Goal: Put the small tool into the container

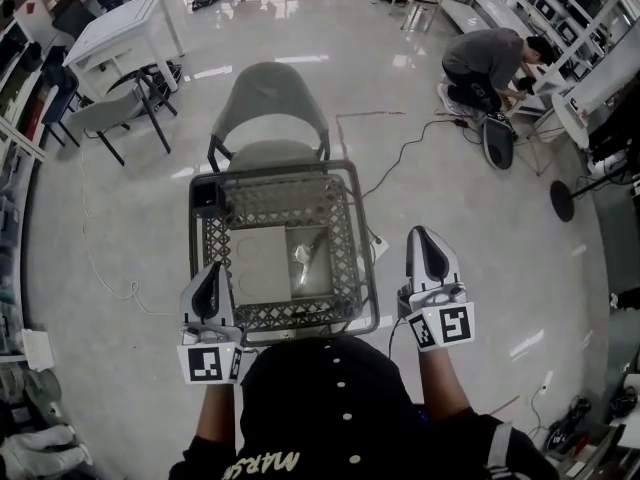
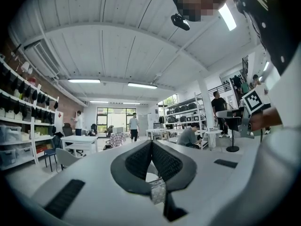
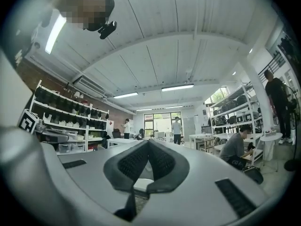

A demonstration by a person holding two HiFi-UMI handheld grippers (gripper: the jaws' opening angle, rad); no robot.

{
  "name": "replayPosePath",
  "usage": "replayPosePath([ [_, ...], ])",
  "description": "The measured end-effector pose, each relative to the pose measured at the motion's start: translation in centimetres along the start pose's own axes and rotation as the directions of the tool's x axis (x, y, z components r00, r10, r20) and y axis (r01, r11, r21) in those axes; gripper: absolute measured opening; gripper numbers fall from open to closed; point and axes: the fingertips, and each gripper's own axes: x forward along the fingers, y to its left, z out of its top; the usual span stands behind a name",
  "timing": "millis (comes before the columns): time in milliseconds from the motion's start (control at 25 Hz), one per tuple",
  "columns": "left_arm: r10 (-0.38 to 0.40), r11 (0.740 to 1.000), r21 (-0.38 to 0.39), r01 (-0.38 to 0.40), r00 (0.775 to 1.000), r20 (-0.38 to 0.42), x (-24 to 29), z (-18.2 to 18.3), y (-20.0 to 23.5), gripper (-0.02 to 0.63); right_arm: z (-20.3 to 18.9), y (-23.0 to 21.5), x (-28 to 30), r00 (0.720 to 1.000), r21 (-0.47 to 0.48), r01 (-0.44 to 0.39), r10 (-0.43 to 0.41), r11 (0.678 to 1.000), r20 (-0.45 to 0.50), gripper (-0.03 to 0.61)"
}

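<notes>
Your small tool, a shiny metal piece, lies inside the container at frame centre, just beside a flat white box. The container is a grey lattice-walled basket with a rounded tube rim. Left gripper and right gripper sit at its near corners, jaws pressed together, empty. Glossy floor opens either side.

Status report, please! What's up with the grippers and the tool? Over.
Left gripper shut, empty. Right gripper shut, empty. Shiny tool lies in basket. Nothing blocking.
</notes>
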Motion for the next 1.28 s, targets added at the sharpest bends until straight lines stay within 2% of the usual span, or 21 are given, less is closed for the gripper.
replayPosePath([
  [440,0.018,1.0,-0.024,-0.018,1.0,0.009,-0.3,0.5,0.4,0.026,-0.7,0.8,0.4,0.999,0.045,-0.032,0.032,0.998,-0.005,0.014],
  [1280,0.025,1.0,-0.009,-0.025,1.0,0.016,-0.9,0.1,0.4,0.026,-1.4,1.7,1.0,0.999,0.028,-0.05,0.05,0.998,0.0,0.014],
])
